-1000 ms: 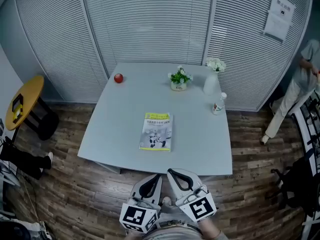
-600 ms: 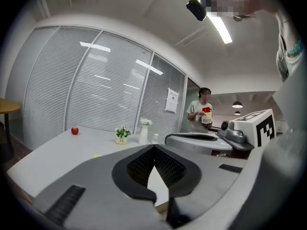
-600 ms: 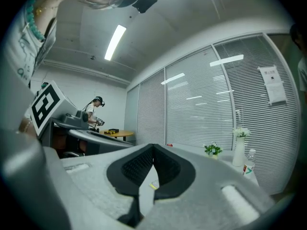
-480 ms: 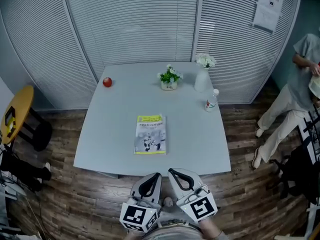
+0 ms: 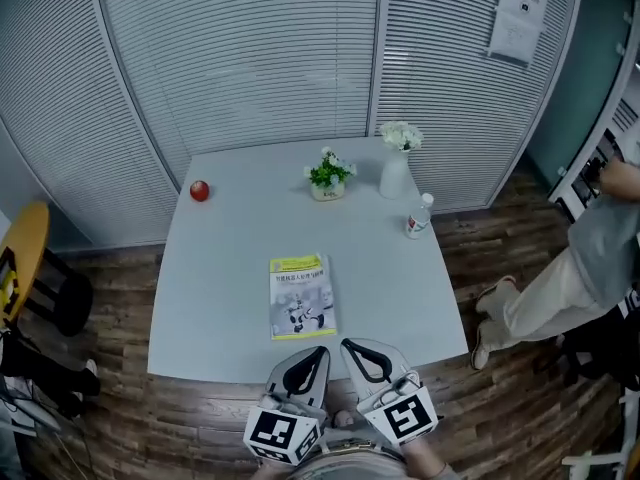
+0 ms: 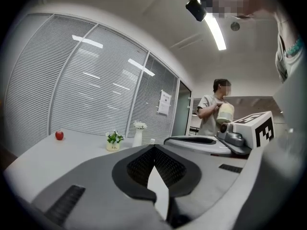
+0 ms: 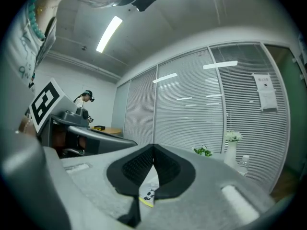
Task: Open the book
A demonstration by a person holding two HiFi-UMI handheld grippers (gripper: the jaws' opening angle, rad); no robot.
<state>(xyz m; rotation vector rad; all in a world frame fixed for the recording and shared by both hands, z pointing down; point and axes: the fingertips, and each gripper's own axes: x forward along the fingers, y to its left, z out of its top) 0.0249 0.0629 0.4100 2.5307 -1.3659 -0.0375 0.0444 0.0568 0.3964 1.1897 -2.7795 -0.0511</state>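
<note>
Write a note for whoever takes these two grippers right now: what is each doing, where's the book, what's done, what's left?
Left gripper: shut, empty, just short of the near edge of the table.
Right gripper: shut, empty, beside it.
Book: closed, flat on the table, just beyond both grippers.
Done: nothing; neither gripper touches the book.
Left: reach in, lift the cover, open it.
</note>
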